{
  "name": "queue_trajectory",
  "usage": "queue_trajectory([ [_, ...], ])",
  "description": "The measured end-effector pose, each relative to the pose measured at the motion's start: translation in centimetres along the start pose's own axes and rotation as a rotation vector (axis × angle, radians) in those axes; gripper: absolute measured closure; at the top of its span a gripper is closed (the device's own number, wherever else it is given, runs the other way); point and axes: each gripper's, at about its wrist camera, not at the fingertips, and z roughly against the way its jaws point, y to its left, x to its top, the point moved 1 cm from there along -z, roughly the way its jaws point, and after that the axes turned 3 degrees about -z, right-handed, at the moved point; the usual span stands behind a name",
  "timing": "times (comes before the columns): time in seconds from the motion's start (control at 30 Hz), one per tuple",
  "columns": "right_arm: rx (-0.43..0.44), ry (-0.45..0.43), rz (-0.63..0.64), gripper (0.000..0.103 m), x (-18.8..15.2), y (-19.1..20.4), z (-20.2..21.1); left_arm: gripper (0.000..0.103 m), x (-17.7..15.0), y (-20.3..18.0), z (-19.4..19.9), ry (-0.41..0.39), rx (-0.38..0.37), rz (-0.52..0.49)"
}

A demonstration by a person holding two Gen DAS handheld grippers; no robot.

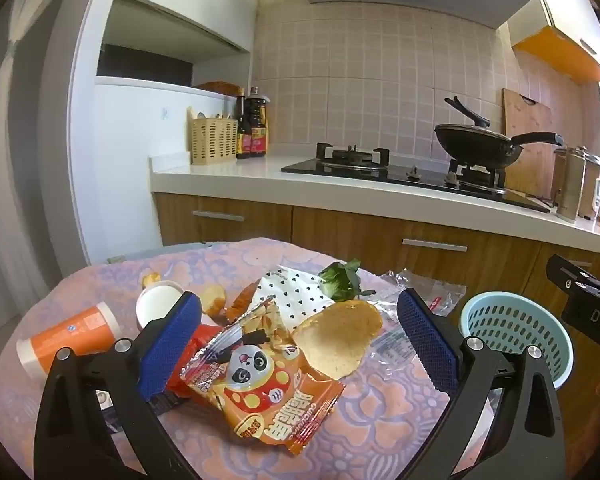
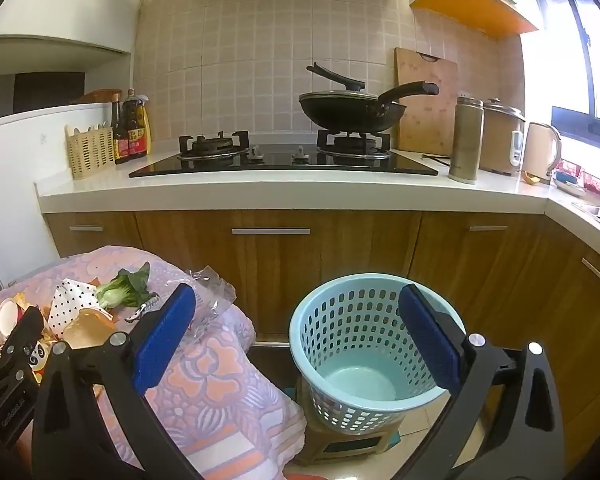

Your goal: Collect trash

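Trash lies on a pink patterned cloth [image 1: 380, 412] over a table. An orange panda snack bag [image 1: 268, 388] and a flat round bread piece [image 1: 336, 340] lie between the jaws of my open left gripper [image 1: 300, 344]. Beyond them are a heart-print paper [image 1: 292, 292], a bok choy piece [image 1: 340, 280], clear wrap [image 1: 424, 284], a white cup [image 1: 156, 300] and an orange cup [image 1: 68, 340] on its side. A light blue basket [image 2: 364, 356] stands right of the table. My open, empty right gripper [image 2: 300, 340] hovers over the basket.
Behind is a kitchen counter [image 2: 292, 192] with a gas hob [image 2: 284, 160], a black wok [image 2: 352, 112], sauce bottles [image 2: 132, 128], a cutlery holder [image 2: 90, 152], a steel flask [image 2: 466, 140] and a kettle [image 2: 540, 152]. Wooden cabinets [image 2: 276, 252] stand below. The basket rests on a small stool [image 2: 348, 444].
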Motion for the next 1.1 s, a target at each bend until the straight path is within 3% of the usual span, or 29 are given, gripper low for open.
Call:
queue_trajectory([
  [1.1,0.003,0.017,-0.006,0.006,-0.24,-0.26,-0.44,0.008,0.18,-0.36,0.16,-0.011,-0.010,0.005],
])
